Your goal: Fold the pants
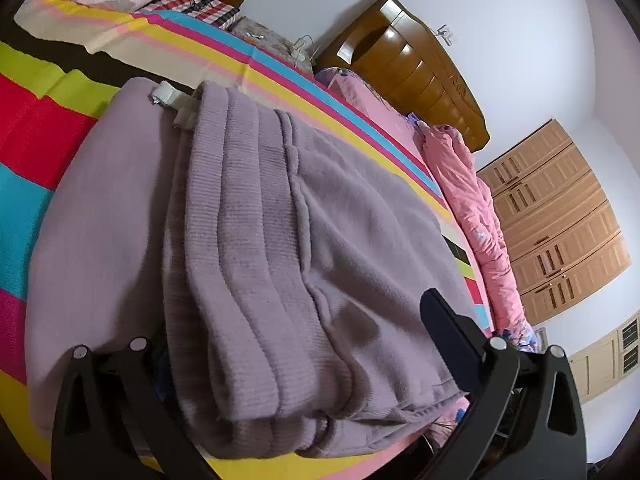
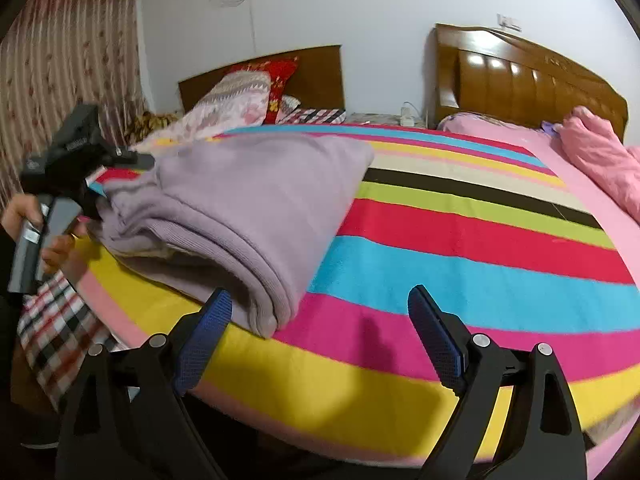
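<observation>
One pants [image 1: 256, 248], two spread tongs [image 2: 320, 324]

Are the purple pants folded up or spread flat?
Folded. The purple pants sit in stacked layers on the striped blanket.

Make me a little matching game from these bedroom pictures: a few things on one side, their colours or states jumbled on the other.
Things:
1. pants
2. blanket
3. headboard
4. right gripper

Colours or states:
A. glossy brown wood
B. open, holding nothing
C. lilac, folded in layers
D. bright stripes

Pairs: 1-C, 2-D, 3-A, 4-B
</observation>
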A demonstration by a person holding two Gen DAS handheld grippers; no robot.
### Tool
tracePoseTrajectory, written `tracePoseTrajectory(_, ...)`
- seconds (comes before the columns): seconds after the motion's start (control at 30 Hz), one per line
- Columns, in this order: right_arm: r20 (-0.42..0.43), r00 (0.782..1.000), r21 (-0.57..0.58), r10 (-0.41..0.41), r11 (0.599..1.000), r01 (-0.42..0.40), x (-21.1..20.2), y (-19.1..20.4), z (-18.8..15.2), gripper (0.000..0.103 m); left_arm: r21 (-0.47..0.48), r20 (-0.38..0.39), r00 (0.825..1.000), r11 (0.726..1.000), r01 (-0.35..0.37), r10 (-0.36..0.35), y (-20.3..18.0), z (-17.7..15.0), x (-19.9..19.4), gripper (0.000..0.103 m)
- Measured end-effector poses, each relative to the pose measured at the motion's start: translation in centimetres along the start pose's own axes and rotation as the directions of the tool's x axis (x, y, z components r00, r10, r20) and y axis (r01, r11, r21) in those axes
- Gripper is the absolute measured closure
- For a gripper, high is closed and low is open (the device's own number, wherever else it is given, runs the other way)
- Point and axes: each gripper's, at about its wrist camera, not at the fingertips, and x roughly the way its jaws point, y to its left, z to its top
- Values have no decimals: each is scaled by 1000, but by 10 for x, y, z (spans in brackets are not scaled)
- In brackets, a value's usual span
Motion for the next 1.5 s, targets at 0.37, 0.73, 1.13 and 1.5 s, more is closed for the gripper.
tracePoseTrajectory(0.37,-7,990,-108,-144,984,142,35,21,-3,17,282,100,982,942,-181,159,-91,11,-39,82)
tracePoseTrajectory(0.73,17,984,-182,-180,967,180,39,29,-2,17,-29,85,987,991,-132,134,44,0,-63,80)
tracePoseTrajectory(1.13,-31,995,-158,-90,984,84,31,17,1,11,-92,244,955,984,-150,168,51,-23,-90,25)
tracePoseTrajectory(1.5,-63,868,-287,493,824,-489,7,48,45,11,344,284,895,835,-429,343,-90,-43,-49,2)
